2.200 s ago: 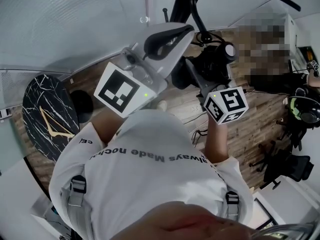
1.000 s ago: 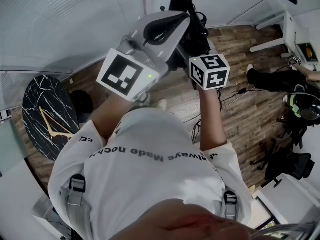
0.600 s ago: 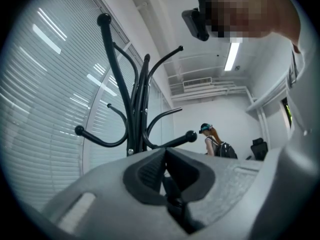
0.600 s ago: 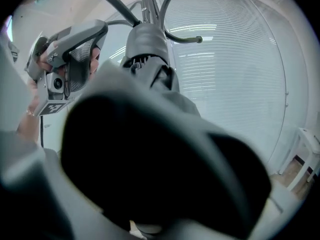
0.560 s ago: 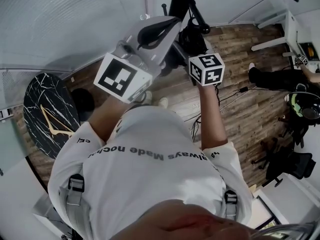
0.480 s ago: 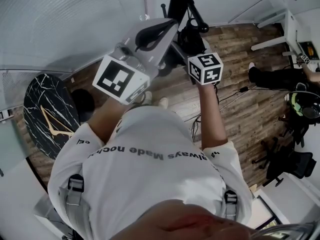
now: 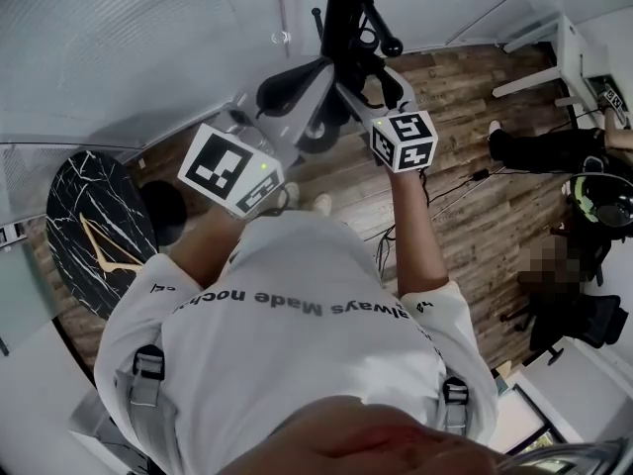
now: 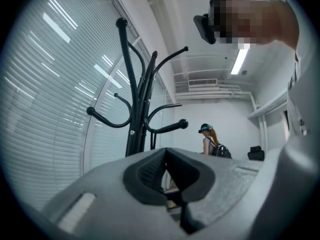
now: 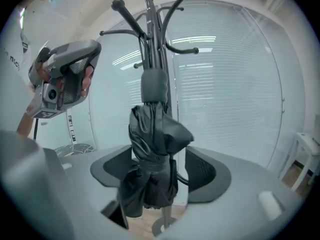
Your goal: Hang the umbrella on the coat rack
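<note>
A folded black umbrella (image 9: 152,149) hangs upright from the black coat rack (image 9: 155,49), its top against the pole. My right gripper (image 9: 160,174) has its jaws on either side of the umbrella's lower half. They are opening and stand wide, and the pads do not press on the fabric. In the head view, the right gripper (image 7: 368,92) reaches to the rack's pole (image 7: 341,18). My left gripper (image 8: 167,176) is shut on nothing and aims at the coat rack (image 8: 136,109) from a short way off. The left gripper (image 9: 65,79) shows up high at the left in the right gripper view.
White window blinds (image 9: 235,84) stand right behind the rack. A round black marble table (image 7: 94,231) is at the left on the wood floor. A seated person (image 7: 539,146) and office chairs (image 7: 584,325) are at the right. Another person (image 8: 212,141) stands far off.
Both grippers have sunk a little in the head view. The left one has drifted down and left, away from the rack's top. The right one has stayed at the pole.
</note>
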The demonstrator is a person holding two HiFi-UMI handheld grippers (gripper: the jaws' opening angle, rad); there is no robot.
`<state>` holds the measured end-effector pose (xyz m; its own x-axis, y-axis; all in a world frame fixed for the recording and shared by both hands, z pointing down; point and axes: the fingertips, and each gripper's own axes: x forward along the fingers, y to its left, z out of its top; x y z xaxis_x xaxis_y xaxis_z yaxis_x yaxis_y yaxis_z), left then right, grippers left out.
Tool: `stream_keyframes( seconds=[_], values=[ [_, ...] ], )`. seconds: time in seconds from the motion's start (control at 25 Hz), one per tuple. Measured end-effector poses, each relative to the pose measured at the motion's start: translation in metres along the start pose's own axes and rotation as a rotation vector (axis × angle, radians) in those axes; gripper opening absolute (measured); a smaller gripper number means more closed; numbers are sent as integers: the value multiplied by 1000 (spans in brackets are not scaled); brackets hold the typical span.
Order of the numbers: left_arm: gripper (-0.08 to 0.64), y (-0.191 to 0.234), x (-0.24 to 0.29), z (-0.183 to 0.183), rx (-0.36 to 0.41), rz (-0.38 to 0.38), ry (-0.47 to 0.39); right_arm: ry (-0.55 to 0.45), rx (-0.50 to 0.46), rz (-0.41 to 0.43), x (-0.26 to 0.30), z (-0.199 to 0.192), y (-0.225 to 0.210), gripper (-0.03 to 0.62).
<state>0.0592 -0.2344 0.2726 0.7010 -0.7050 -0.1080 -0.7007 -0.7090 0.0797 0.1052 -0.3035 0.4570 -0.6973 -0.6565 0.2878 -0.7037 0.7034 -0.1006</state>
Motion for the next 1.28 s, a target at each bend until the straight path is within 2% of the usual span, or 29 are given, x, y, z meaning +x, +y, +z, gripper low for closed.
stream_keyframes(
  seconds=[0.24,0.52,0.6,0.64,0.76,0.92,1.08,1.28],
  values=[
    [3,-7,-13,-3,-8,-13,0,-120,-7,-89,-65,42,3,251],
    [3,-17,-35,-11,-18,-25,27,-199,-12,-106,-128,83,35,168],
    [3,-19,-40,-11,-18,-18,24,-212,-11,-93,-143,91,47,154],
    [3,-21,-43,-11,-19,-16,23,-218,-15,-83,-149,94,55,127],
    [3,-27,-51,-14,-21,-18,23,-227,-45,-72,-165,98,74,106],
    [3,-39,-61,-17,-16,-37,26,-242,-32,-55,-179,99,94,92],
    [3,-41,-68,-19,-17,-22,30,-221,-63,-115,-185,98,99,67],
    [3,-43,-75,-23,-11,-1,48,-206,-46,-176,-190,89,100,37]
  ],
)
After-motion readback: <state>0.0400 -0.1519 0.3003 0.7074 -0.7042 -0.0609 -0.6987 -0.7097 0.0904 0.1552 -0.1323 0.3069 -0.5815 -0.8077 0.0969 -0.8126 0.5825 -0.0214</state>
